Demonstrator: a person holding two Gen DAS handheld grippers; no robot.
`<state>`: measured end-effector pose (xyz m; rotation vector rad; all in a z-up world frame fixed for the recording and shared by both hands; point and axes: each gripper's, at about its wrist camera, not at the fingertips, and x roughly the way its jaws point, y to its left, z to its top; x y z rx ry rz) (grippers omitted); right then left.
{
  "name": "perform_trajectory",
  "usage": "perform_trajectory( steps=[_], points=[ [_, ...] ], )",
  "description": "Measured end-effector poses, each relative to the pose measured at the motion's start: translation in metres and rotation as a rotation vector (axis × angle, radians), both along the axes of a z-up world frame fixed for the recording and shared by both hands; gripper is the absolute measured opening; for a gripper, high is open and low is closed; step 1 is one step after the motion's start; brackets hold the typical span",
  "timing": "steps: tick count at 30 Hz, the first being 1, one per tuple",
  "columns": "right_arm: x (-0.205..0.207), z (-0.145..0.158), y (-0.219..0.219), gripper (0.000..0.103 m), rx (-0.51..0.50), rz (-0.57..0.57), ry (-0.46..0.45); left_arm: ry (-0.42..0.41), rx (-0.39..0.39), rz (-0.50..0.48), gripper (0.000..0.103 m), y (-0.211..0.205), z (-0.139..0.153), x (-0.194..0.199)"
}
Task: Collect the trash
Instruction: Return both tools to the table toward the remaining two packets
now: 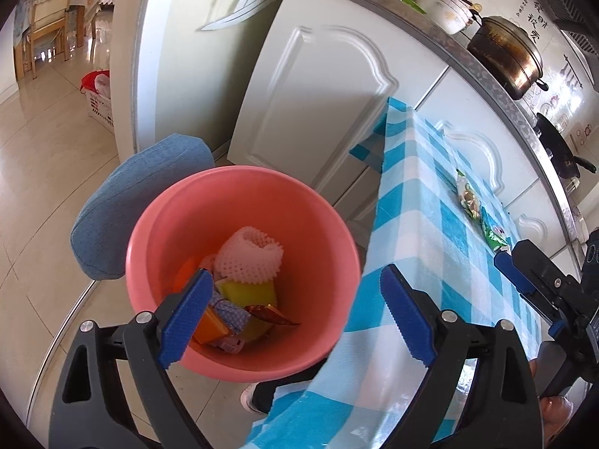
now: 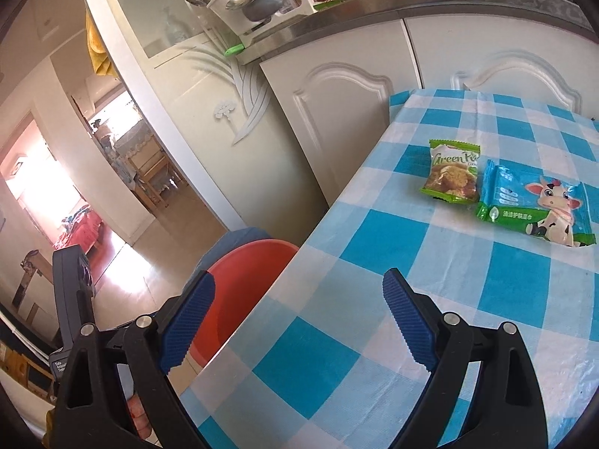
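from the left wrist we see our left gripper (image 1: 294,312) spread wide with nothing between its ribbed blue pads, hanging over the pink bucket (image 1: 329,220) that stands on the floor just beside the table's edge. inside the bucket lie a white foam net (image 1: 249,260), something yellow (image 1: 249,290), an orange box (image 1: 213,327) and a dark red wrapper (image 1: 269,314), all loose and crumpled. a blue cushion (image 1: 131,202) with a woven look sits behind the bucket, touching its rim. the checked cloth (image 1: 419,194), blue and white and slightly glossy, drapes over the table's near edge and hangs down past the bucket's rim. two packets lie farther along the table, well apart from these jaws, and our right gripper (image 1: 505,260) shows at the frame's right, just beside the nearer one. white panelled cabinet doors (image 1: 318,104) close in the far side. from the right wrist we see our right gripper (image 2: 297,320) also wide and empty, straddling the table's left edge, one pad over the bucket (image 2: 232,284), the other over the cloth (image 2: 374,299). ahead lie the cookie packet (image 2: 453,174), green and shiny with crimped ends, and the wipes pack (image 2: 539,205), flat, blue and green with a cartoon cow; the two touch or slightly overlap. bare cloth lies open between the jaws and both packets.
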<state>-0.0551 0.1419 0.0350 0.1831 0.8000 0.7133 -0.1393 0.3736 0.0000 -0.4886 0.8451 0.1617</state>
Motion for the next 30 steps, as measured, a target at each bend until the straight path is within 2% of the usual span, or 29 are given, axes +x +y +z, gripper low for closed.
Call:
perform_trajectory(
  steps=[16,30],
  points=[
    [0.01,-0.004,-0.068,0.09,0.098,-0.095,-0.007,0.016,0.064,-0.081,0.091,-0.053,0.017,0.019],
    [0.027,-0.005,-0.143,0.09,0.203,-0.219,-0.011,0.007,0.098,-0.146,0.091,-0.104,0.032,0.053]
  ],
)
